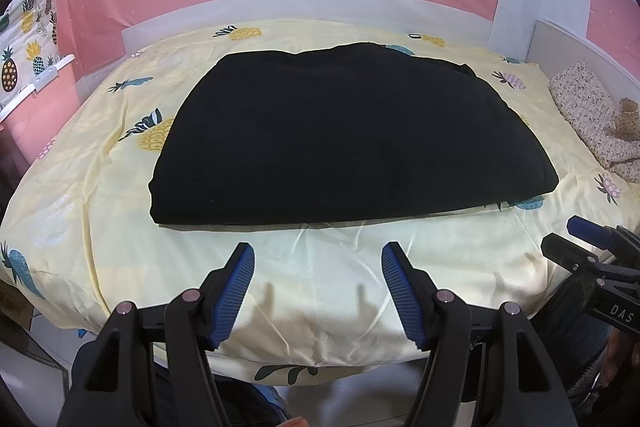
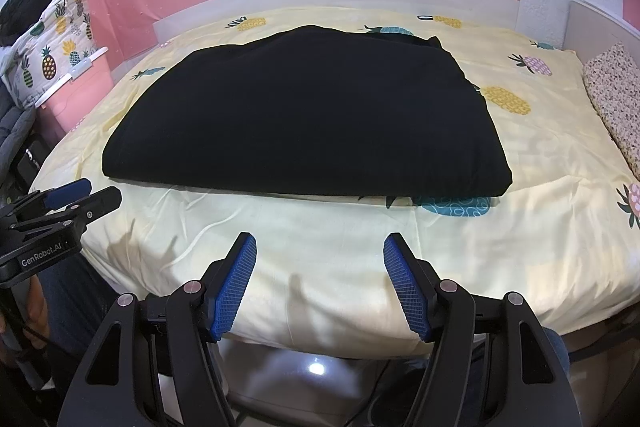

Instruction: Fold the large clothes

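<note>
A large black garment (image 1: pixel 344 135) lies folded into a broad flat block in the middle of the bed; the right wrist view shows the same black garment (image 2: pixel 304 115). My left gripper (image 1: pixel 318 255) hovers open above the sheet near the bed's front edge, a short way in front of the garment's near hem, with nothing between its blue pads. My right gripper (image 2: pixel 320 245) is likewise open and empty in front of the hem. The right gripper (image 1: pixel 588 239) also shows at the left view's right edge, and the left gripper (image 2: pixel 76 199) at the right view's left edge.
The bed carries a pale yellow pineapple-print sheet (image 1: pixel 328 291). A speckled pillow (image 1: pixel 592 115) lies along the right side by a white headboard (image 2: pixel 600 27). A pineapple-print cloth (image 2: pixel 56 39) on a pink cabinet stands at the left. A pink wall runs behind.
</note>
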{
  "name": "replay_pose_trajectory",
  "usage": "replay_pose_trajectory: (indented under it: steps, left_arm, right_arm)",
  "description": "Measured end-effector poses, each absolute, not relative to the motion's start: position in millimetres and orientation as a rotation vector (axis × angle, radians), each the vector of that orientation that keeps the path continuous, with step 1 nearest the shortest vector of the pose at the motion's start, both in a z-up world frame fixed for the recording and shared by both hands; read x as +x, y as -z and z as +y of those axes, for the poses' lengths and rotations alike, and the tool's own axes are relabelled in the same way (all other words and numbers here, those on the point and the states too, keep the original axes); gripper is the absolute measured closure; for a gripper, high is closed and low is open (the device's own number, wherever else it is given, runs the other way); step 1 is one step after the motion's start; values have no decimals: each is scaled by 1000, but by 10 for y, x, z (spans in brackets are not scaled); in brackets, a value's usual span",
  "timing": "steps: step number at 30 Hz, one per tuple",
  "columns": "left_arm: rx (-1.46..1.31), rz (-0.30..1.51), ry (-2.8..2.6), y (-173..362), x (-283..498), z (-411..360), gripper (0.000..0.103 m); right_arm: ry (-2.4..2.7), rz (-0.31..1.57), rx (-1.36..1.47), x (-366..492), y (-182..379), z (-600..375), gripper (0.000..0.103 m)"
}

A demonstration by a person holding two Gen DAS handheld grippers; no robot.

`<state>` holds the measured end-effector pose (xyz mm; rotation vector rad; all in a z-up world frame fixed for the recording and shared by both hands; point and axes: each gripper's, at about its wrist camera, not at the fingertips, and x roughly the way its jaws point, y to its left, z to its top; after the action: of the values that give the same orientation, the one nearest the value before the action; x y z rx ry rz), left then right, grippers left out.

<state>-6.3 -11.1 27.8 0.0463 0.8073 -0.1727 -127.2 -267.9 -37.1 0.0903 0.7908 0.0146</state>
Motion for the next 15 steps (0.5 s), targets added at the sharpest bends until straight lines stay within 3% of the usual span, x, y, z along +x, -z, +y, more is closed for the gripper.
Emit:
replay_pose_trajectory:
  steps: [15]
  left_arm:
    - [44, 812, 167, -266, -50, -127, 35]
  right_arm:
    - [-15, 790, 90, -1272, 368, -2682, 37]
